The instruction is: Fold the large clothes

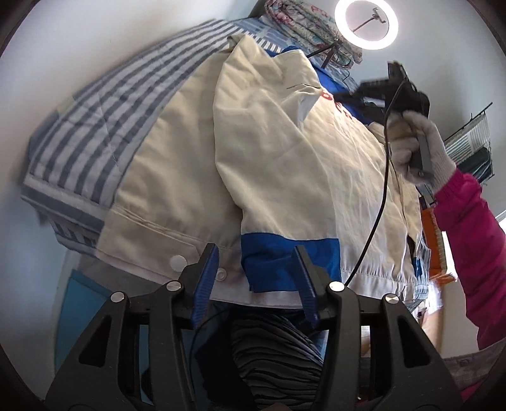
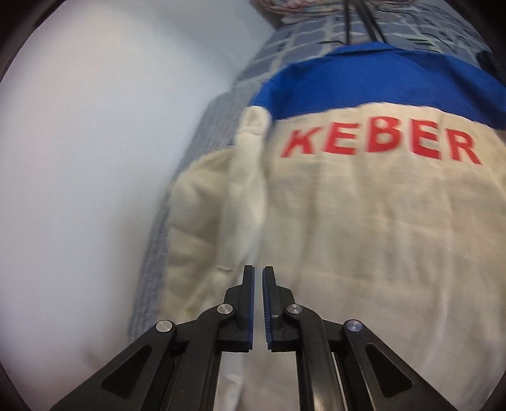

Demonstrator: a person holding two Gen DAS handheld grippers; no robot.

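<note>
A cream jacket (image 1: 177, 177) with blue trim lies back-up on the striped bed. One sleeve (image 1: 268, 164) is folded across its back, its blue cuff (image 1: 284, 262) near the hem. My left gripper (image 1: 256, 249) is open, its jaws on either side of the cuff just above it. In the right wrist view the jacket (image 2: 363, 237) shows red letters "KEBER" (image 2: 379, 142) under a blue yoke (image 2: 379, 85). My right gripper (image 2: 258, 268) is shut and empty above the jacket's left half. It also shows in the left wrist view (image 1: 408, 91), held in a gloved hand.
A blue-striped bedspread (image 1: 104, 117) covers the bed, with a white wall to its left. A floral quilt (image 1: 303, 25) and a ring light (image 1: 367, 22) on a tripod stand at the bed's far end. A wire rack (image 1: 474, 145) is at the right.
</note>
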